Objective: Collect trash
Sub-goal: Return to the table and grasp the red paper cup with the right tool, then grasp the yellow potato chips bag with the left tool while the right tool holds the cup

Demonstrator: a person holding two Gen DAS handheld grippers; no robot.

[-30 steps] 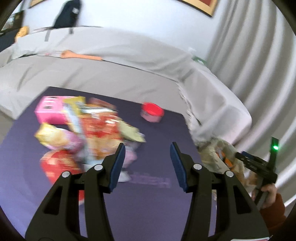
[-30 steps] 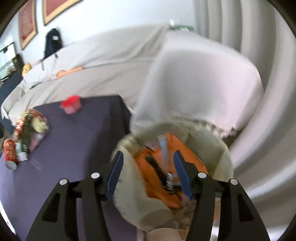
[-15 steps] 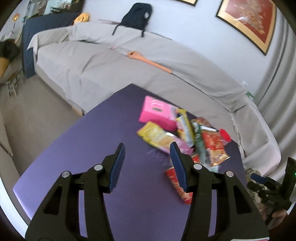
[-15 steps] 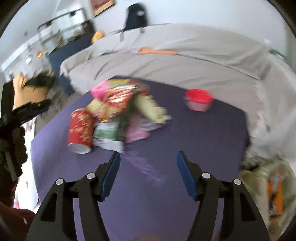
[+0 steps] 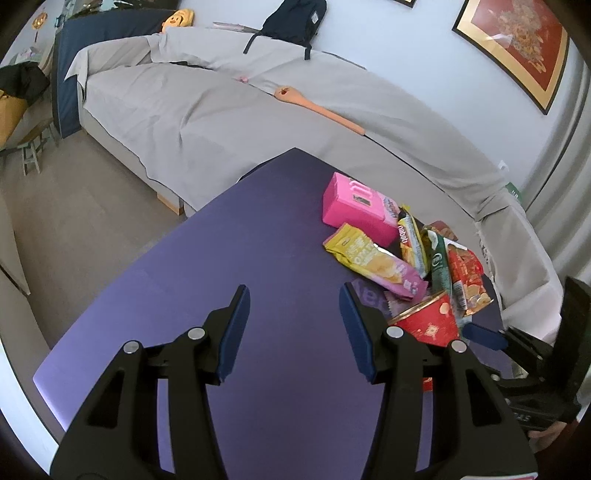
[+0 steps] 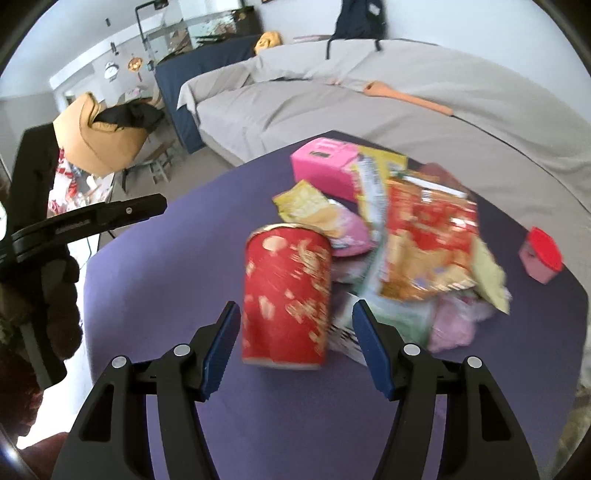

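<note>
A pile of trash lies on the purple table (image 5: 207,295): a red paper cup (image 6: 286,295) on its side, a pink box (image 5: 356,208), a yellow snack bag (image 5: 364,258), a red wrapper (image 6: 428,236) and other wrappers. My right gripper (image 6: 295,343) is open, its fingers either side of the red cup's near end, not touching. My left gripper (image 5: 293,330) is open and empty over bare table, left of the pile. The red cup (image 5: 430,321) shows beside its right finger.
A small pink tub with a red lid (image 6: 541,254) stands apart at the table's right. A grey-covered sofa (image 5: 221,107) with an orange spoon-shaped object (image 5: 317,107) runs behind the table. A backpack (image 5: 291,18) sits on top of it.
My right gripper swung from the bag of collected trash to the table and closed in on the red cup. My left gripper turned left, away from the pile, over bare table.
</note>
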